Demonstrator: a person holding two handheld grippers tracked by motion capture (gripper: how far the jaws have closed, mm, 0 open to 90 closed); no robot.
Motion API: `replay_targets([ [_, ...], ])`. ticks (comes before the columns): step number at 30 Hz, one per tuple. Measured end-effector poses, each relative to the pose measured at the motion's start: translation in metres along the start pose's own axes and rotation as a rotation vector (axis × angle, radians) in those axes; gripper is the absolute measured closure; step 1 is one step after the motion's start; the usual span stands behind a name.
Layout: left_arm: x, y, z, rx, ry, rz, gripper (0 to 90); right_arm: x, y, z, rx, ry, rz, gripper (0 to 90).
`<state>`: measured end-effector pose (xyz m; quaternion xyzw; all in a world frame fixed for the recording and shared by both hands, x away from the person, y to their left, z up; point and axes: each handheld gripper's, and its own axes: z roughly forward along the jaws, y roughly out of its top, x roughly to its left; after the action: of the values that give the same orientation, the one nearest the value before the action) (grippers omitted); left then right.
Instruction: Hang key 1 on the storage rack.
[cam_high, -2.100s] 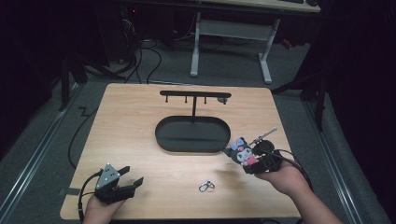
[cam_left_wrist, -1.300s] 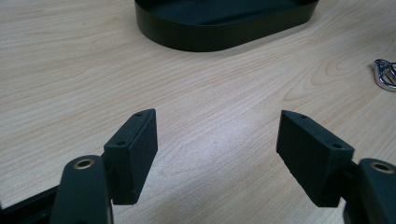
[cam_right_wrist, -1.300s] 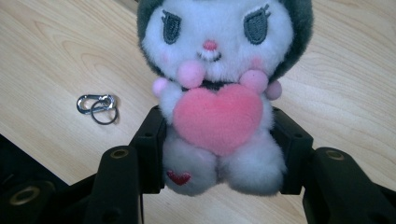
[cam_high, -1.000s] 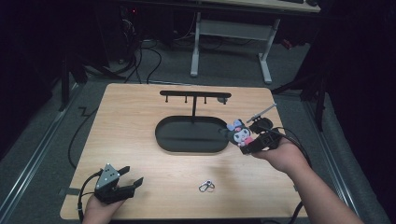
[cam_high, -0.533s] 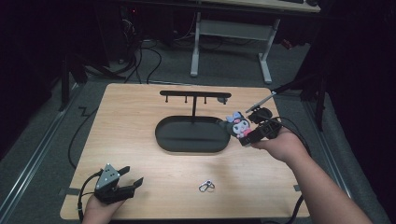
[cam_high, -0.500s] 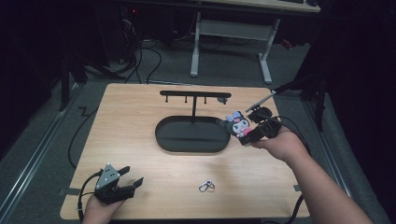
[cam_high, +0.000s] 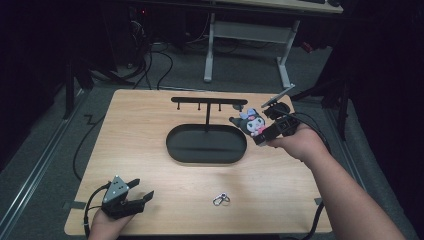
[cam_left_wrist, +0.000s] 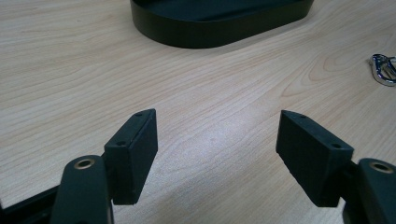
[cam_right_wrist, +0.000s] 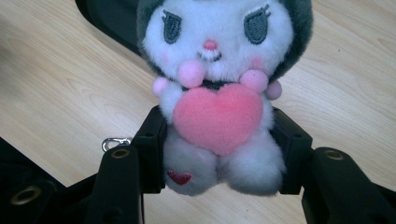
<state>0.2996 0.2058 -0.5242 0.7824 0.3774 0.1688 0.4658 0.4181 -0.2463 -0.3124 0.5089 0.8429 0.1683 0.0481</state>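
Right gripper (cam_high: 261, 131) is clamped on the plush (cam_high: 251, 122), jaws squeezing its lower body from both sides. In the right gripper view the plush (cam_right_wrist: 217, 93) sits upright between the pads, face toward the camera, pink heart on its chest, small red heart on one foot.

In the high view the plush hangs in the air above the table (cam_high: 140, 130), just past the right end of the tray (cam_high: 206, 145) and beside the right tip of the rack (cam_high: 208, 102) bar. Not touching either, as far as I can tell. The rack's post stands at the back edge of the tray, three short pegs under the bar.

Left gripper (cam_high: 130, 197) sits low at the near left corner of the table, jaws spread wide, nothing between them. The left gripper view shows bare wood between the pads (cam_left_wrist: 133, 149), the tray wall (cam_left_wrist: 219, 32) farther off.

Clip (cam_high: 221, 200) lies flat on the table near the front edge, well apart from both grippers. It shows at the right edge of the left gripper view (cam_left_wrist: 384, 69) too.
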Motion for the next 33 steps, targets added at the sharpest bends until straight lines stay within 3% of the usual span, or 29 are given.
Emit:
replay_targets([
  [6, 0.000, 0.000, 0.000, -0.001, -0.001, 0.000, 30.1, 0.000, 0.009, -0.002, 0.008, 0.007, 0.001, 49.4],
  [18, 0.001, 0.000, 0.000, -0.002, -0.002, 0.002, 30.1, 0.001, 0.032, -0.010, 0.001, -0.037, 0.007, 49.4],
  [33, 0.001, 0.000, -0.001, -0.005, -0.003, 0.004, 30.2, -0.004, 0.038, -0.003, -0.030, -0.050, 0.037, 49.3],
])
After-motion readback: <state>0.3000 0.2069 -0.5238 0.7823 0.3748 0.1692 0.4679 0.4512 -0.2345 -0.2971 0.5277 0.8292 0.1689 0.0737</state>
